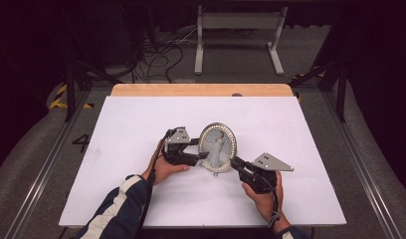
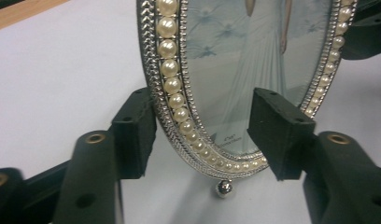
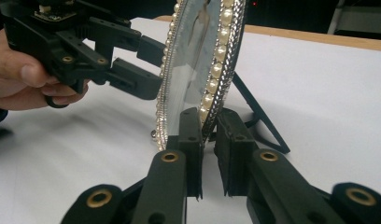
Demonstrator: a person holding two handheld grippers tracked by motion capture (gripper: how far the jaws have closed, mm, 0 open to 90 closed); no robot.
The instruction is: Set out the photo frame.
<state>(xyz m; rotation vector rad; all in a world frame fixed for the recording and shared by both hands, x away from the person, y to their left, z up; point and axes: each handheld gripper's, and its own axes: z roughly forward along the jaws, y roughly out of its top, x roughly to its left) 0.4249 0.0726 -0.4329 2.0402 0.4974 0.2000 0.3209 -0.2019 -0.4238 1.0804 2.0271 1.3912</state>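
Observation:
An oval picture frame (image 1: 217,147) with a pearl and silver rim stands upright at the middle of the white table top (image 1: 141,124), propped on its black back leg (image 3: 258,116). My left gripper (image 1: 203,149) straddles the frame's left rim (image 2: 172,93). One pad sits behind the rim, and the other stands off in front of the glass, so the gripper is open. My right gripper (image 1: 234,162) is shut on the frame's lower right rim (image 3: 212,102), which is pinched between its two pads. From the right gripper view, the left gripper (image 3: 149,67) and the hand holding it appear at the frame's far side.
The white top lies on a wooden table whose far edge (image 1: 201,89) shows behind it. On the floor beyond are a white metal stand (image 1: 238,30) and loose cables (image 1: 156,59). Dark rails run along both sides of the table.

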